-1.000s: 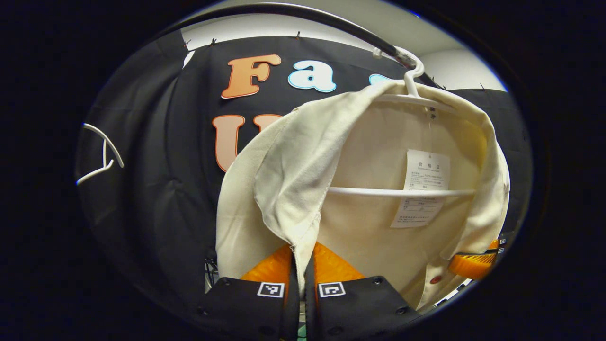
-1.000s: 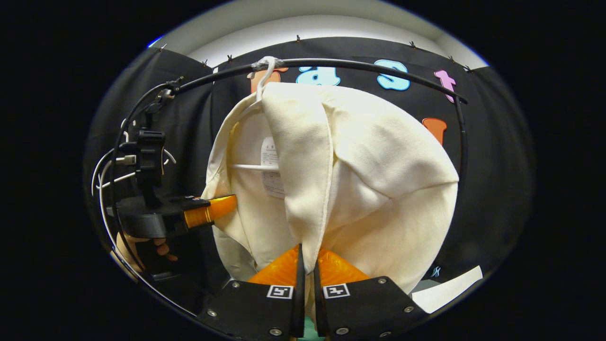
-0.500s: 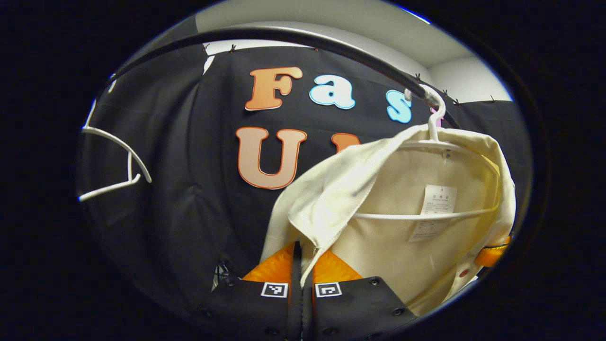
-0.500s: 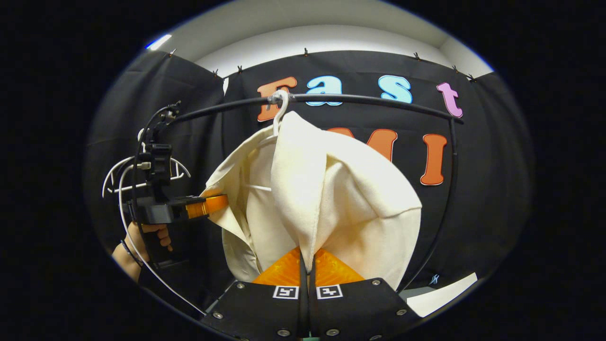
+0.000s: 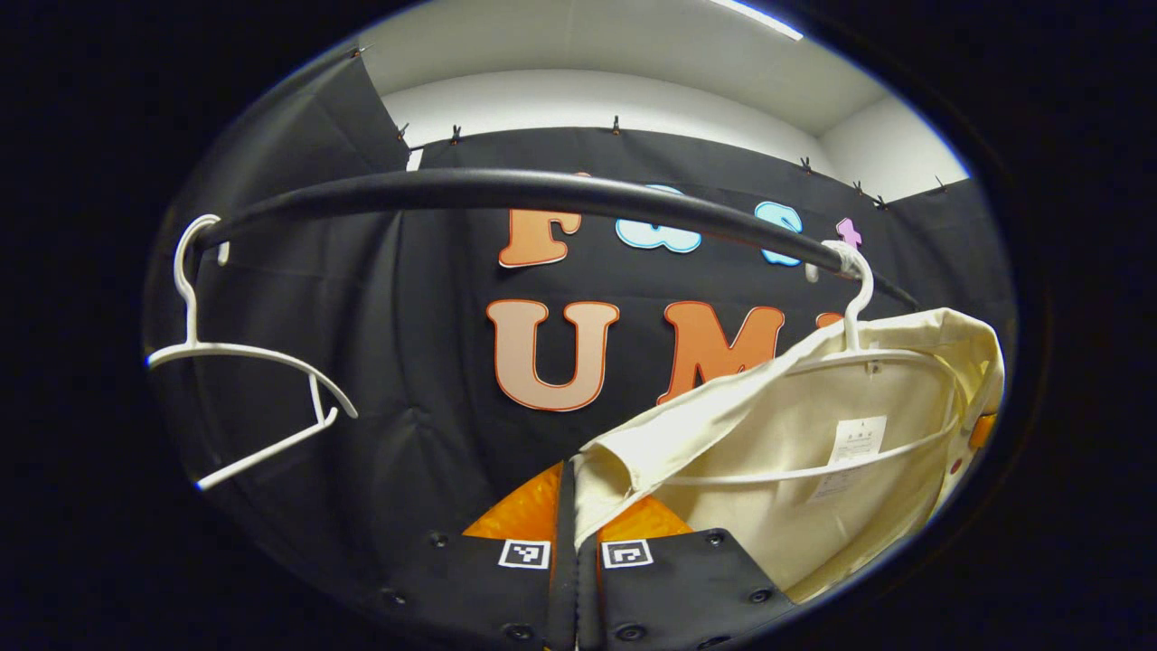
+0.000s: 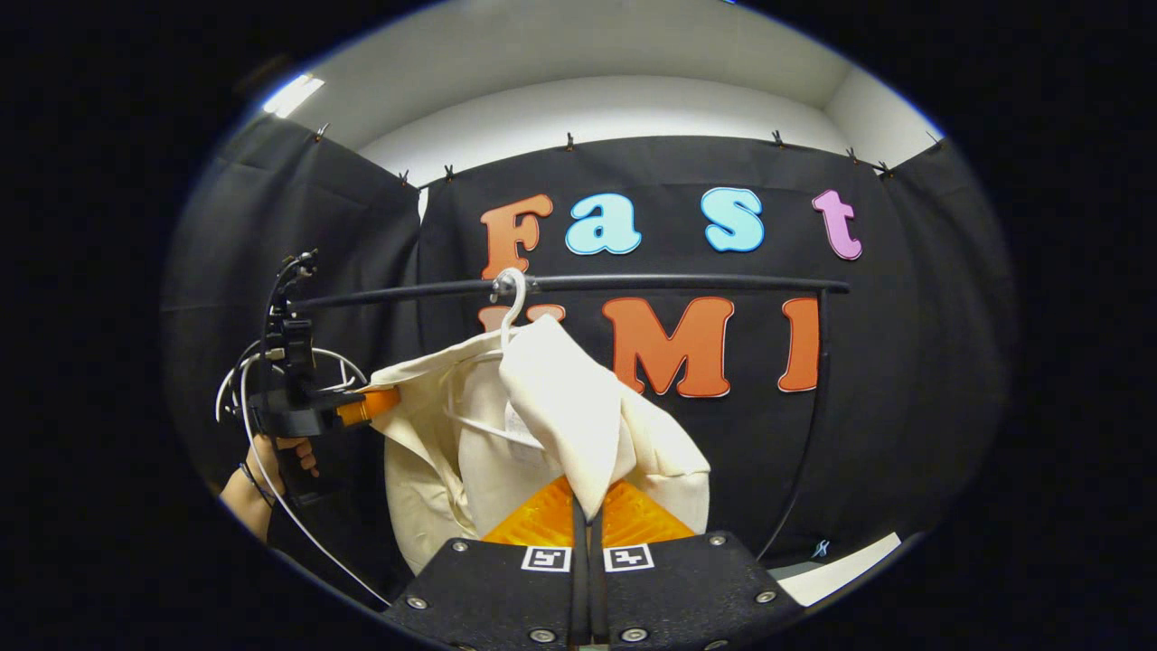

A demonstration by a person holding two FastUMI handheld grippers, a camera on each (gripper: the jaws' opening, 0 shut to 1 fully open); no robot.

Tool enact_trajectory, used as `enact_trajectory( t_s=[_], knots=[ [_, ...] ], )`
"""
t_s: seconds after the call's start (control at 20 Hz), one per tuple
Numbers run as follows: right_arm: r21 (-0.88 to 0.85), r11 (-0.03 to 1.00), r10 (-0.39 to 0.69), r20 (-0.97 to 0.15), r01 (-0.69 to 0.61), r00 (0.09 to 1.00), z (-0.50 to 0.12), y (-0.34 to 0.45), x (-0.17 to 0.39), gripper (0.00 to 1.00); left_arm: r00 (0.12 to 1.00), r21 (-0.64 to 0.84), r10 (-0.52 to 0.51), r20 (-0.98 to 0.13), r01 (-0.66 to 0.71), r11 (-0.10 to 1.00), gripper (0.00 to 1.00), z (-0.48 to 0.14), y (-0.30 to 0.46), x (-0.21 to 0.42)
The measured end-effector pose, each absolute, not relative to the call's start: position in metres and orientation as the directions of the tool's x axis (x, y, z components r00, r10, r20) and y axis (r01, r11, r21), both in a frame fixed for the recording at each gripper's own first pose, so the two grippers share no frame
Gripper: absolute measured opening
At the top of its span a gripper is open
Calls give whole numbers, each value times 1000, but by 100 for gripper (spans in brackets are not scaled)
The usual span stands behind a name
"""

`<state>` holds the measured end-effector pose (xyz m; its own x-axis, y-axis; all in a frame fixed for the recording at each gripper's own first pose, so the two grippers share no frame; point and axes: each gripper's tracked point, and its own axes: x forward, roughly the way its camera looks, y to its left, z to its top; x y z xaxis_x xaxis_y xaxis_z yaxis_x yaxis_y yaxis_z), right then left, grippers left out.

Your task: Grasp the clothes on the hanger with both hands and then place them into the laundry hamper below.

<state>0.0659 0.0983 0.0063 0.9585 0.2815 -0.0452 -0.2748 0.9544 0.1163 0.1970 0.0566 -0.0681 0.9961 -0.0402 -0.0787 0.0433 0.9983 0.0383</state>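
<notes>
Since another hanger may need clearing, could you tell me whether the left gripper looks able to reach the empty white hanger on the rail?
Probably not as things stand: the left gripper is shut on the cream shirt, though nothing blocks the empty hanger.

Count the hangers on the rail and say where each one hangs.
2. One white hanger hangs on the rail inside the cream shirt; an empty hanger hangs at the rail's far left end. More may be hidden there.

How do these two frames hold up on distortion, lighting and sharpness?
Left gripper view: fisheye bows the rail into an arc; the garment is evenly lit and sharp, its tag too small to read; a ceiling light glares at the top. Right gripper view: the rail looks nearly straight, the fold near the right claw is bright, no motion blur.
</notes>
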Motion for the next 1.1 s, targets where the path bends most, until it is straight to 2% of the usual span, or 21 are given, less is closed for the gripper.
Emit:
enact_trajectory(
  t_s=[0.5,0.55,0.6,0.65,0.85,1.1],
  knots=[
    [88,990,113,5,-113,994,55,7,76,0,998,89,-39,-47,43,995,7,-46,68,204],
    [80,991,103,5,-103,995,57,2,81,5,998,86,-38,-48,42,995,7,-46,68,205],
    [72,993,97,6,-97,995,57,-2,86,0,998,79,-38,-53,42,996,7,-47,69,206],
    [64,994,87,7,-87,996,58,-6,91,0,998,71,-39,-55,43,997,7,-48,68,207],
    [66,996,64,-31,-61,998,37,-19,121,0,997,66,-43,-56,47,997,7,-54,68,213],
    [154,984,102,-65,-91,993,-4,-14,137,0,997,86,-24,-77,31,996,7,-70,70,219]
  ],
)
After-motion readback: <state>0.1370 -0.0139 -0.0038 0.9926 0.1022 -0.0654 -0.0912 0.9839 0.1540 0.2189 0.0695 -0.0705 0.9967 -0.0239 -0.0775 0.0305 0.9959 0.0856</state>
